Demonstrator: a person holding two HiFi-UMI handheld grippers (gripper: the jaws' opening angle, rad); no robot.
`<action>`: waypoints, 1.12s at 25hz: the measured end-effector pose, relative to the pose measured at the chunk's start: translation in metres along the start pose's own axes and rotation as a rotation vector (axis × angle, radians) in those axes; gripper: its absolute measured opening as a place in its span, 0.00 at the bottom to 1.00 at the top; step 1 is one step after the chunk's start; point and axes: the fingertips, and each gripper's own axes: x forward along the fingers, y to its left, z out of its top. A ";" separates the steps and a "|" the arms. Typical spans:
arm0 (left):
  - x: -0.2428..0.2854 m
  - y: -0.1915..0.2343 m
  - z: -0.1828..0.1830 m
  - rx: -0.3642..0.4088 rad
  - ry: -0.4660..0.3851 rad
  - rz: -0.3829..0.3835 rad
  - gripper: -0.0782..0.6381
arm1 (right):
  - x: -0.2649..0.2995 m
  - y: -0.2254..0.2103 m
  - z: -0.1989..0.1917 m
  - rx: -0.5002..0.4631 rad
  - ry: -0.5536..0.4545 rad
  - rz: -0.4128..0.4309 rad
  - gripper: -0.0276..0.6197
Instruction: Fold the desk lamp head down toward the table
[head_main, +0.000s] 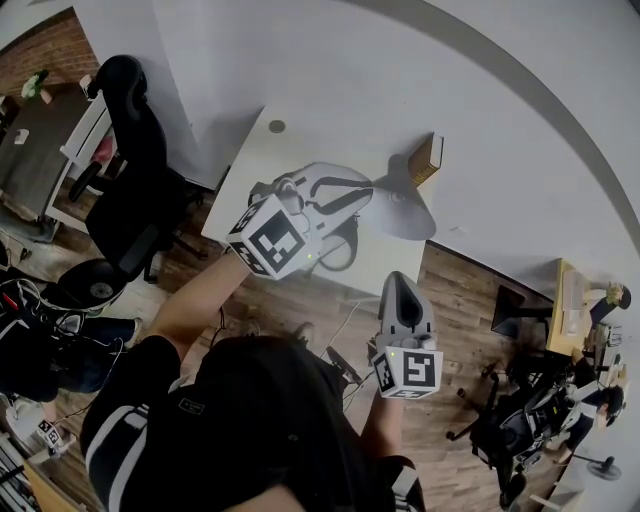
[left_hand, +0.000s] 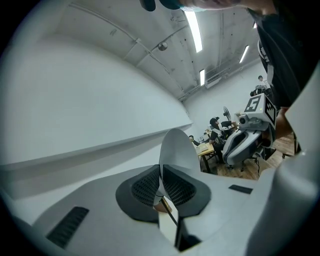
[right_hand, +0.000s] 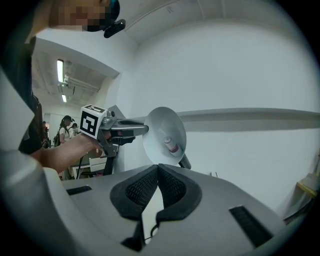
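A small brown box (head_main: 425, 156) stands at the back of the white table (head_main: 268, 165), just beside the lamp; a black office chair (head_main: 132, 120) sits off the table's left end. Nothing lies between either gripper and the lamp. The lamp head (head_main: 405, 208) (a pale cone, bulb visible inside from the right gripper view) is raised above the table. The left gripper (head_main: 350, 195) pinches its rim. The right gripper (right_hand: 157, 185) is pressed together, empty, near the lamp.
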 end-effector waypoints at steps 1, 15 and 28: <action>0.000 0.000 0.000 0.000 0.002 -0.002 0.17 | -0.001 -0.002 0.005 -0.026 0.008 0.001 0.06; 0.000 -0.003 0.000 0.023 0.035 -0.031 0.17 | 0.017 -0.028 0.086 -0.370 0.097 0.044 0.21; 0.002 -0.004 0.000 0.045 0.050 -0.051 0.18 | 0.048 -0.037 0.088 -0.467 0.167 0.071 0.08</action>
